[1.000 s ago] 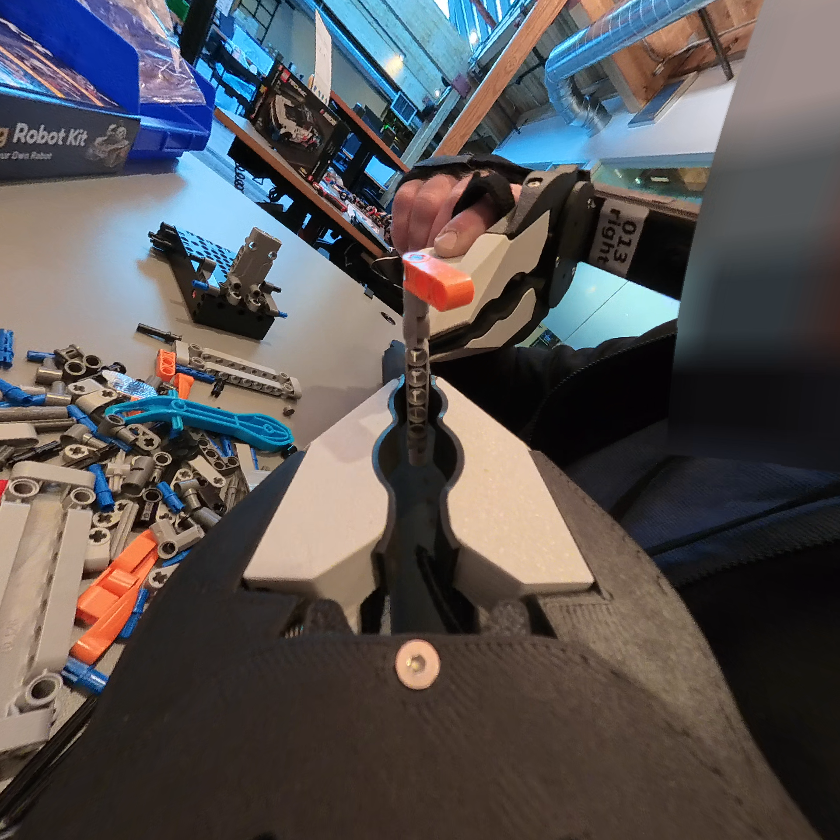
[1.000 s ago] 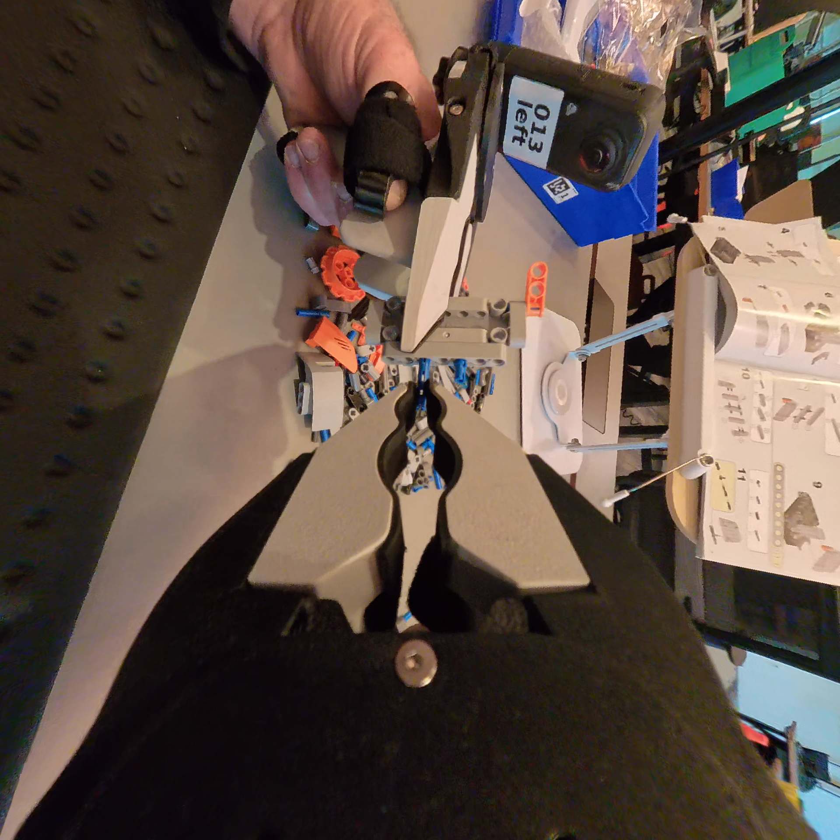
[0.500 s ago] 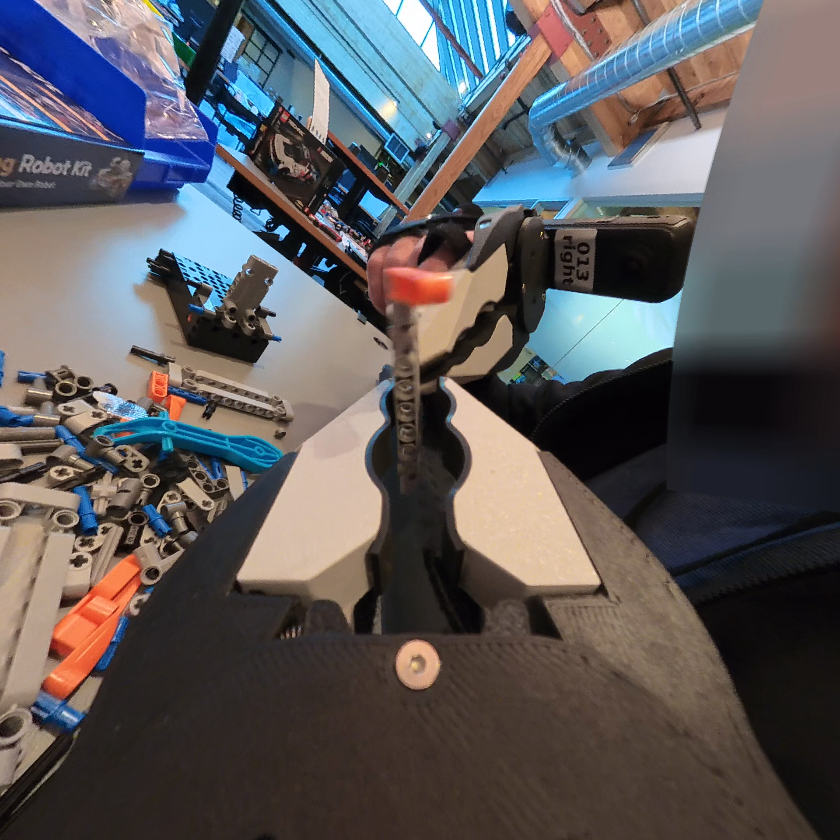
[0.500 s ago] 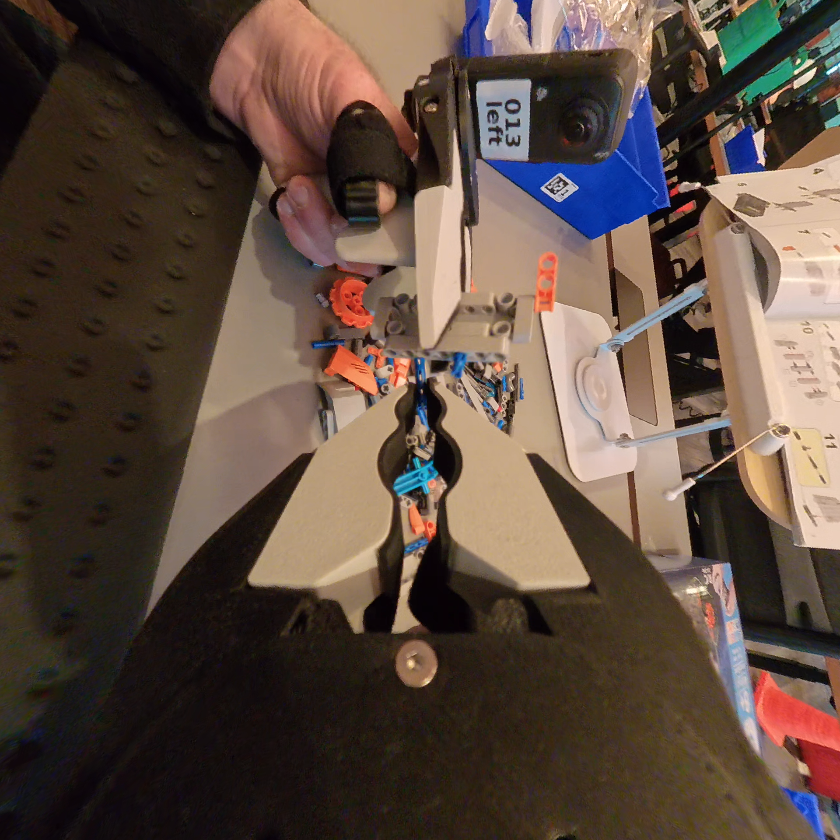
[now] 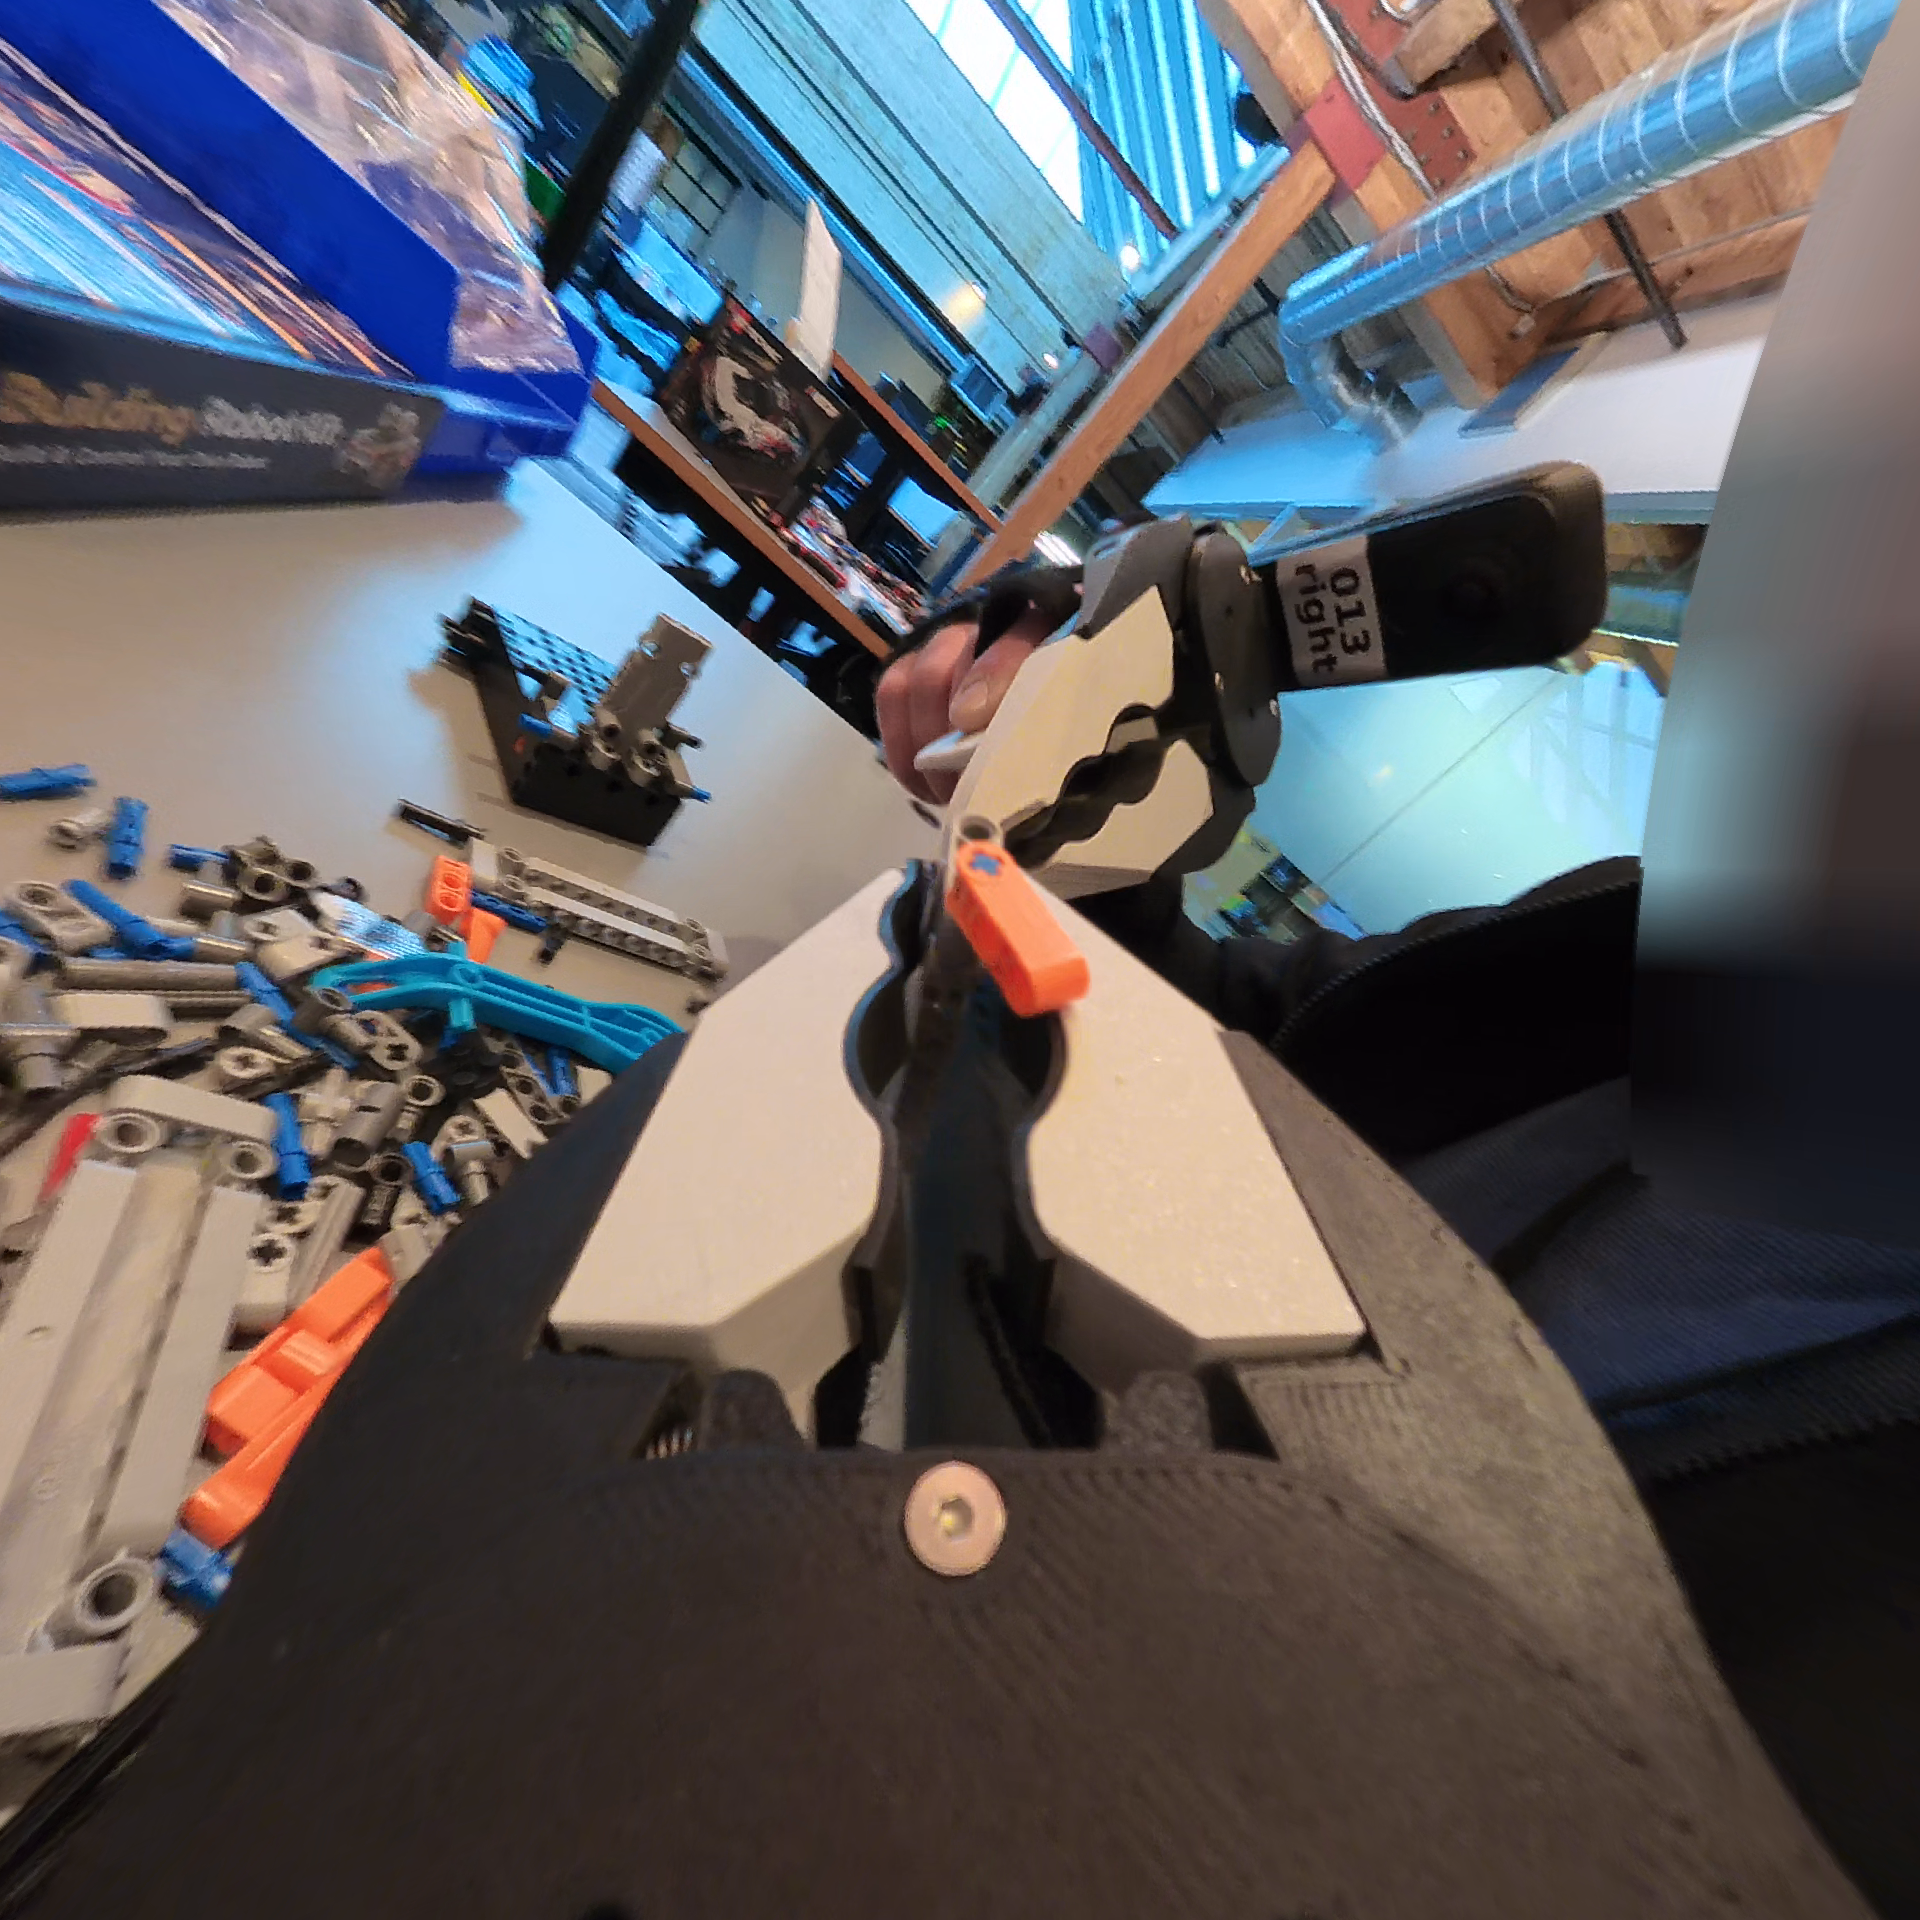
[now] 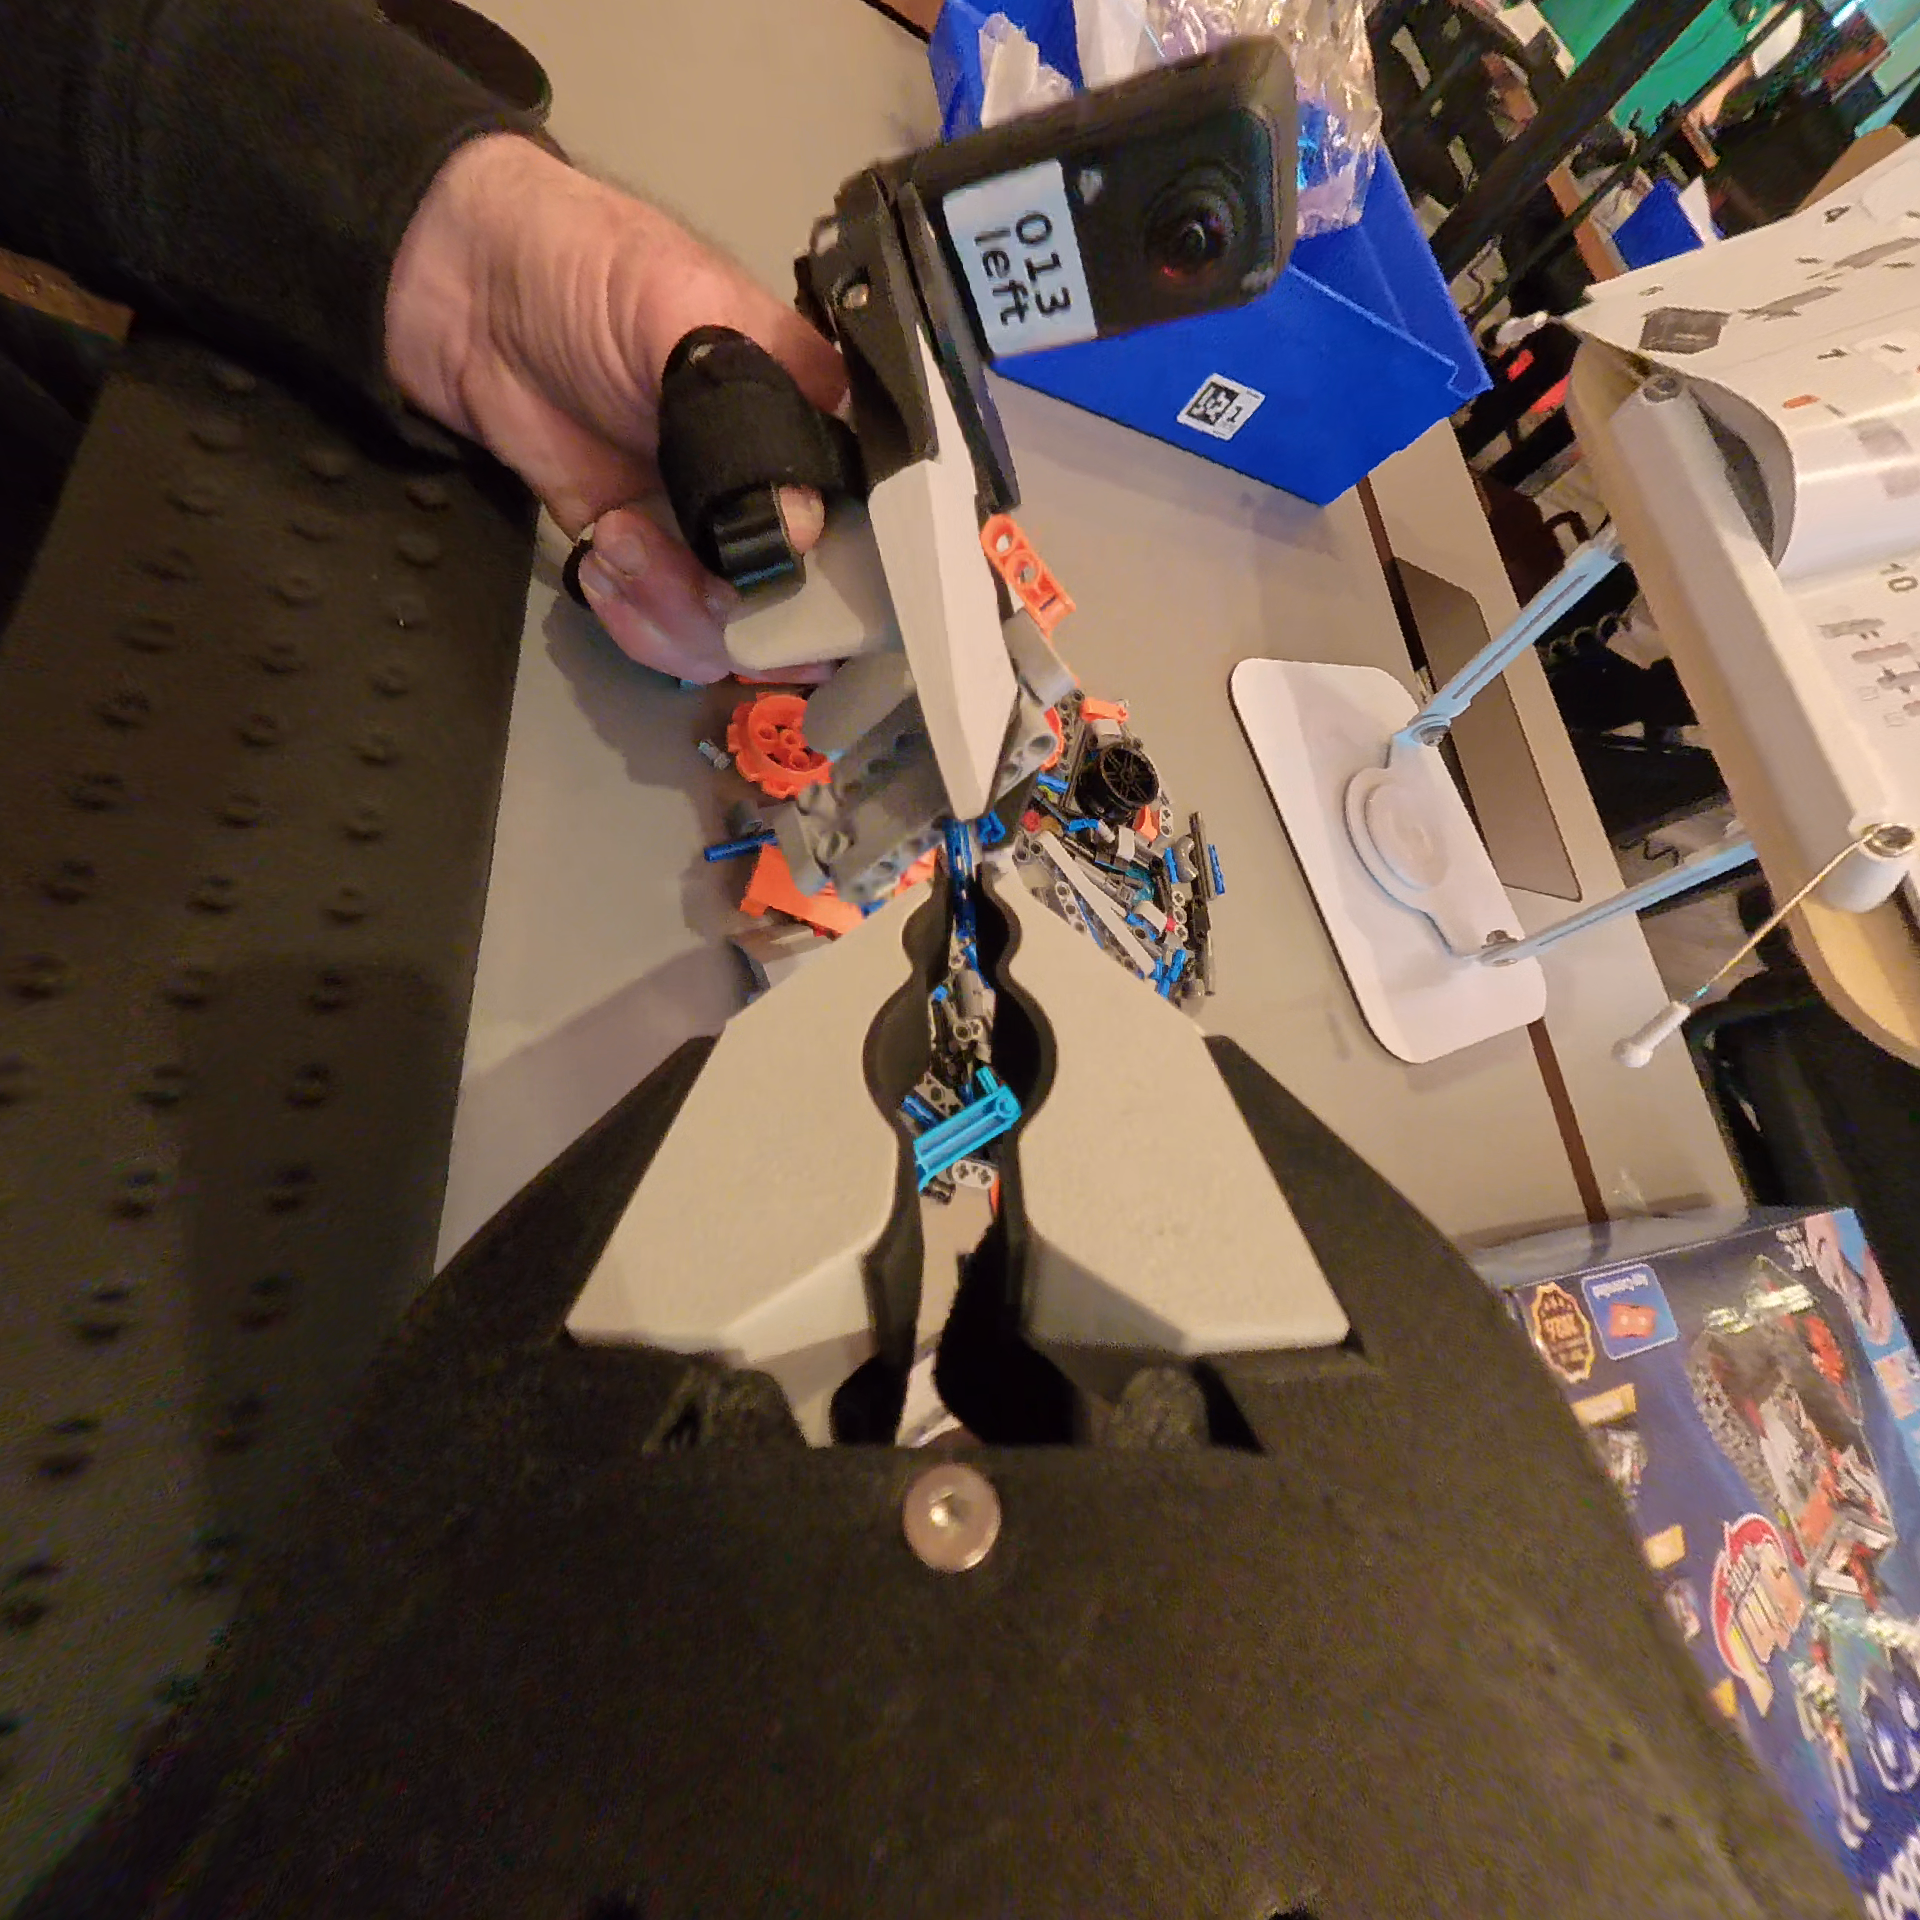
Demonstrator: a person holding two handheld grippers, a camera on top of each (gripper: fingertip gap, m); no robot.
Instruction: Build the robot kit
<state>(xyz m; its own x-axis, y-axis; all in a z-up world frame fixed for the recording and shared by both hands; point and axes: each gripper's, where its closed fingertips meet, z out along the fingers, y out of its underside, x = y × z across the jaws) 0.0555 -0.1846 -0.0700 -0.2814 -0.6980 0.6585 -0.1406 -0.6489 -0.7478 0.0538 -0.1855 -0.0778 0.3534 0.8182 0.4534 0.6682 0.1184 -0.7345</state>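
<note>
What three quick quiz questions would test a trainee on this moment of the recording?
1. Choose one: the left gripper is shut on
A. a grey plastic brick assembly carrying a short orange plastic beam
B. a black rubber wheel
C. a turquoise curved plastic panel
2. True or false: the fingers of the right gripper are spread wide apart.
3. Fill in: the pile of loose grey, blue and orange plastic building pieces lies on the pale grey ___.

Key: 1 A; 2 false; 3 table.

Each tool (image 5: 940, 914) has grey fingers (image 5: 748, 1143), black textured body, silver screw (image 5: 954, 1522).
</note>
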